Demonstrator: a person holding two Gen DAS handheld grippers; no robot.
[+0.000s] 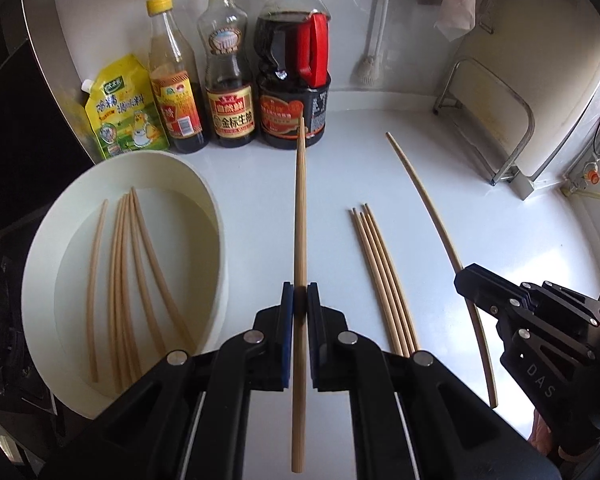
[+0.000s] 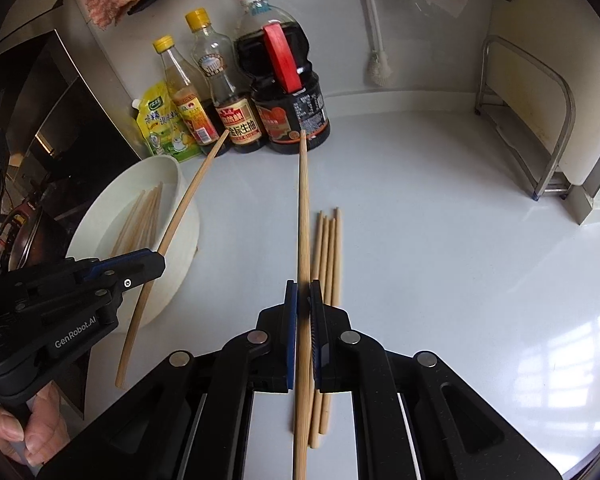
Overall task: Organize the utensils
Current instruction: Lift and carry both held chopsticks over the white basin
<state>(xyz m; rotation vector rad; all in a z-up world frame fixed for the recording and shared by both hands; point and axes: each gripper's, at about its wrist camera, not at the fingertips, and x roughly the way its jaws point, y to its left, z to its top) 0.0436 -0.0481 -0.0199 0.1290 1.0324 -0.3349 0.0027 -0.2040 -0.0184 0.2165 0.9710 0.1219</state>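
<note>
Clamped between the pads of the left gripper is one chopstick, pinched below its middle so that a long part runs forward and a shorter part hangs back under the jaws. The right gripper holds a second chopstick in the same way. Both sticks are off the counter. To the right of the bowl a bundle of four chopsticks lies loose on the counter, and inside the bowl several more lie side by side. I judge that the step is to carry the two held sticks into the bowl. To do it well, each stick should come over the rim with its front tip lowered first, parallel to those already inside, and the jaws should open only when it almost rests on the bottom. Behind the bowl stand the bottles; the long front ends could knock them.
</note>
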